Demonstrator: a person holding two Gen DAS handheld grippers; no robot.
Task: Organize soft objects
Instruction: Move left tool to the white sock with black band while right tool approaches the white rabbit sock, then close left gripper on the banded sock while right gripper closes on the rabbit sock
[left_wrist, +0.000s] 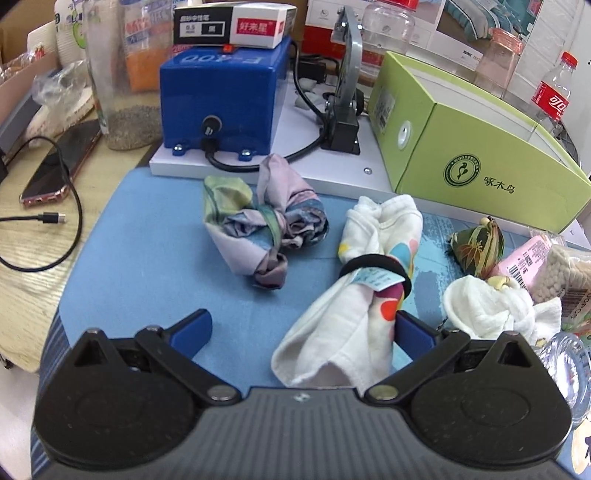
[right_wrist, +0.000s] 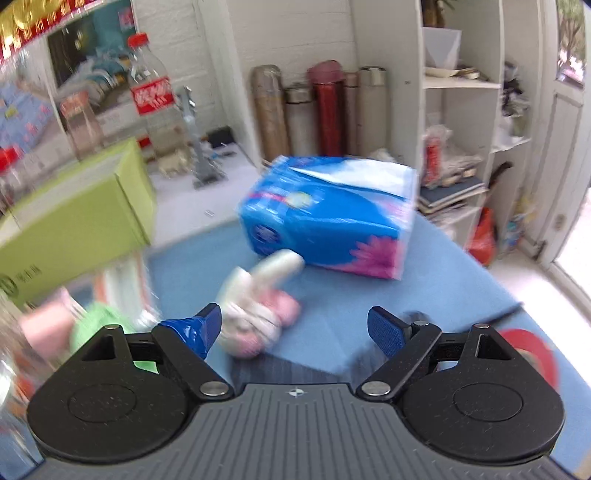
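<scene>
A blue mat (left_wrist: 140, 236) fills the middle of the left wrist view and bears the soft objects. At upper right of that frame lies a green box (left_wrist: 476, 162) on its side; at upper centre stands a blue machine (left_wrist: 221, 99) on a white base, with a white and red carton (left_wrist: 236, 26) on top. A phone (left_wrist: 62, 162) with a black cable lies on the wooden surface at left. At lower centre a white patterned cloth bundle (left_wrist: 354, 299), bound by a black hair band (left_wrist: 373, 264), lies on the mat; its lower end sits between the spread fingers of the left gripper (left_wrist: 303, 332), against the right-hand finger, and the jaws stand wide apart, not closed on it. Above and left of it lies a knotted pastel cloth bundle (left_wrist: 262, 225), apart from it. A knotted white cloth (left_wrist: 491, 310) lies at lower right, with a small green patterned pouch (left_wrist: 478, 245) just above.

The right wrist view is motion-blurred. A blue tissue pack (right_wrist: 325, 218) rests on the mat at centre, thermos flasks (right_wrist: 321, 110) standing behind it at upper centre. A pink and white plush toy (right_wrist: 258, 306) lies just below the pack, beside the left-hand finger of the right gripper (right_wrist: 295, 328), whose jaws are spread and empty. A red tape roll (right_wrist: 535, 354) shows at lower right.
</scene>
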